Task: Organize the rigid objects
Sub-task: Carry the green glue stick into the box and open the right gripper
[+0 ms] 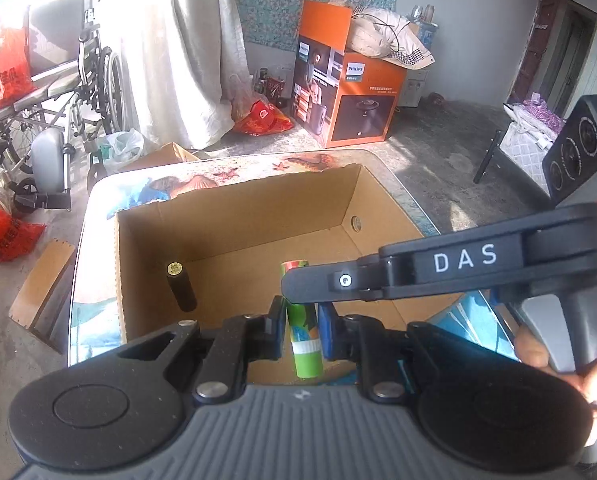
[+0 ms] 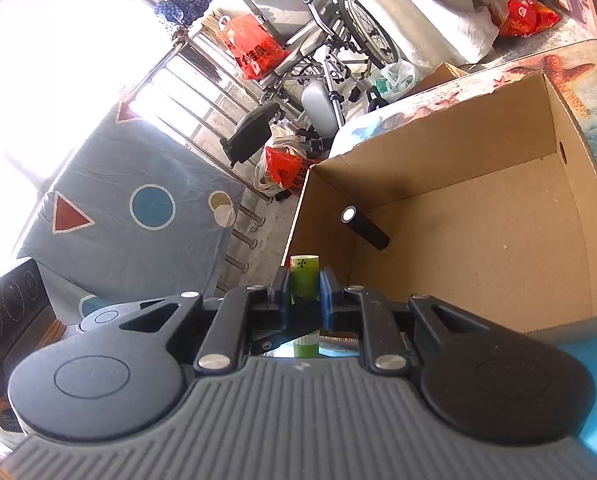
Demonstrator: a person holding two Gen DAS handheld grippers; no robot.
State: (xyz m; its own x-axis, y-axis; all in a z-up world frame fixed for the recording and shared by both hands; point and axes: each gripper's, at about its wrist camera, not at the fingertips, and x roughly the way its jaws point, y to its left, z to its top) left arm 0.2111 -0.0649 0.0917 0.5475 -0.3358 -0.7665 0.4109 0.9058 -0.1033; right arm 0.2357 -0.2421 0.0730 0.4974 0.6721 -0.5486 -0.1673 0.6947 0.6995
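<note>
Both grippers clamp one green tube [image 1: 302, 336]: left gripper [image 1: 300, 330] closed on its lower part, right gripper [image 2: 304, 292] closed near its upper end, holding it above the near edge of an open cardboard box [image 1: 258, 208] on the table [image 1: 94, 300]. Left inside the box, a black cylinder [image 1: 181, 286] stands near the wall.

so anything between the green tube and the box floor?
Nothing visible blocks it. Both grippers, left gripper and right gripper, are shut on the green tube above the open cardboard box. The only thing inside is a black cylinder by the left wall, off to the side.
</note>
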